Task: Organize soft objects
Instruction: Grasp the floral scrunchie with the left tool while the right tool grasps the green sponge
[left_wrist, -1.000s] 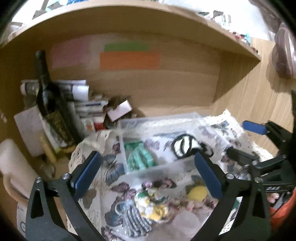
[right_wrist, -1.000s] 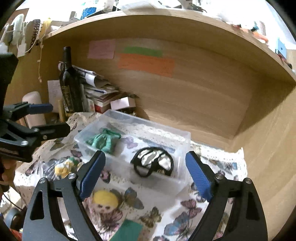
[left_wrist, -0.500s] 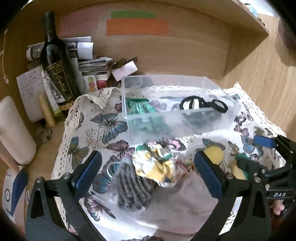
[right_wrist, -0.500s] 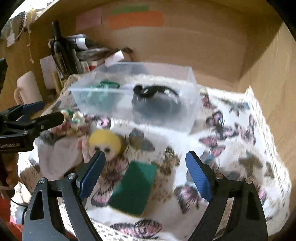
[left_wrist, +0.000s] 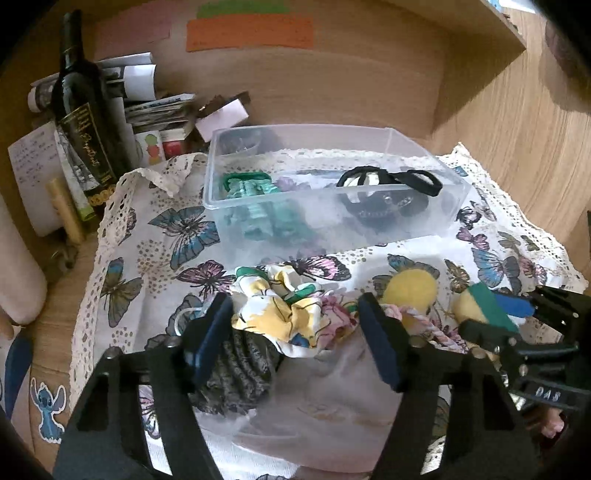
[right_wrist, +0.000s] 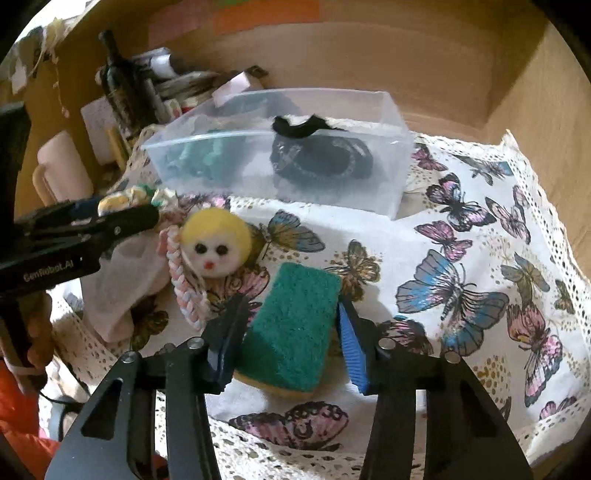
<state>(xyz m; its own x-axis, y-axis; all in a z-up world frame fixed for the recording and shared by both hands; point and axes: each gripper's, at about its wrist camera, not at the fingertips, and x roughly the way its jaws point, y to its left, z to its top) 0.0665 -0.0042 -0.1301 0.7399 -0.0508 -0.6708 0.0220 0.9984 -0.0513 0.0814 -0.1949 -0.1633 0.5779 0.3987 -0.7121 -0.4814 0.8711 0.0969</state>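
Butterfly cloth (right_wrist: 461, 258) on desk | my right claw (right_wrist: 288, 350) closing around sponge (right_wrist: 295, 325) | my left claw (left_wrist: 295, 343) closing around scrunchie (left_wrist: 280, 310) | step: grasp | next: lift to box (left_wrist: 332, 177)

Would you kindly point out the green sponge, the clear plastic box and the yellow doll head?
green sponge (right_wrist: 295, 325), right wrist view, green top face.
clear plastic box (left_wrist: 369, 221), left wrist view, front wall.
yellow doll head (right_wrist: 214, 243), right wrist view, face.

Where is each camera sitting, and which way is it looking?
Left wrist: rides the left gripper, looking down at the yellow floral fabric scrunchie; the right gripper shows.
Right wrist: rides the right gripper, jaws closing around the green-topped yellow sponge; a hand shows.
Both share the clear plastic box.
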